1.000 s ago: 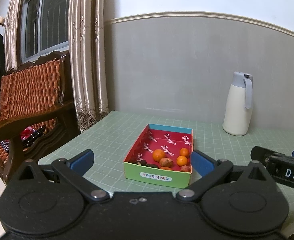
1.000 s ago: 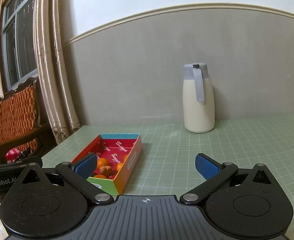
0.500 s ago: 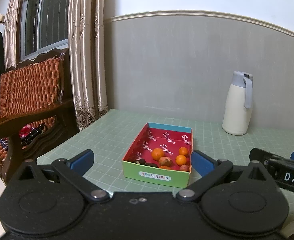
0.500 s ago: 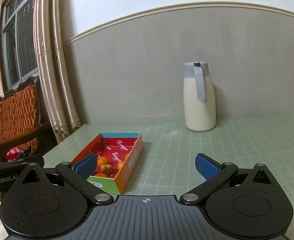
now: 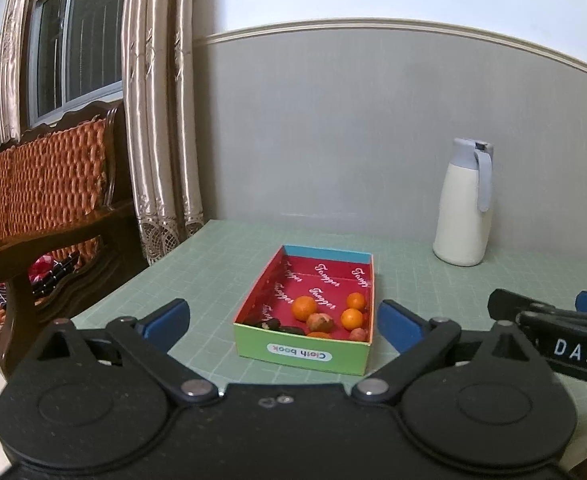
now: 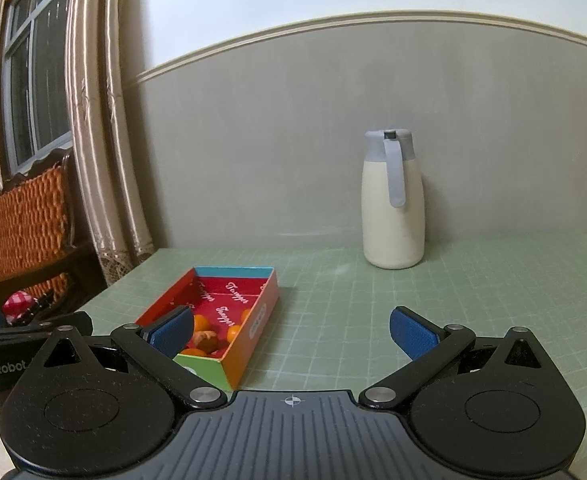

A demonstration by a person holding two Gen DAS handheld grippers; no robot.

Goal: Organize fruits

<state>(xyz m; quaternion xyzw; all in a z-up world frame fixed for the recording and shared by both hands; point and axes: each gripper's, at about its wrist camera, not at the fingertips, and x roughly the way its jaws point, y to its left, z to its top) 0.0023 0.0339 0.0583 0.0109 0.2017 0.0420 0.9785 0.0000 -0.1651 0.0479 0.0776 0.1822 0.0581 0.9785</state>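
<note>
left gripper (image 5: 285, 322) wide, jaws closing, nothing between | right gripper (image 6: 291, 330) open, empty | fruits (image 5: 321, 318) bunched at near end of box (image 5: 305, 354) on tabletop (image 5: 221, 272) | risk: squashing soft fruit, nudging neighbours, dragging light box toward edge

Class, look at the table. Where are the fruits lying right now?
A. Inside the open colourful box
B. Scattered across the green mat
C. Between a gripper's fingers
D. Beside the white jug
A: the oranges and the other small fruits lie on the red floor of the open box, apart from the white jug.
</note>
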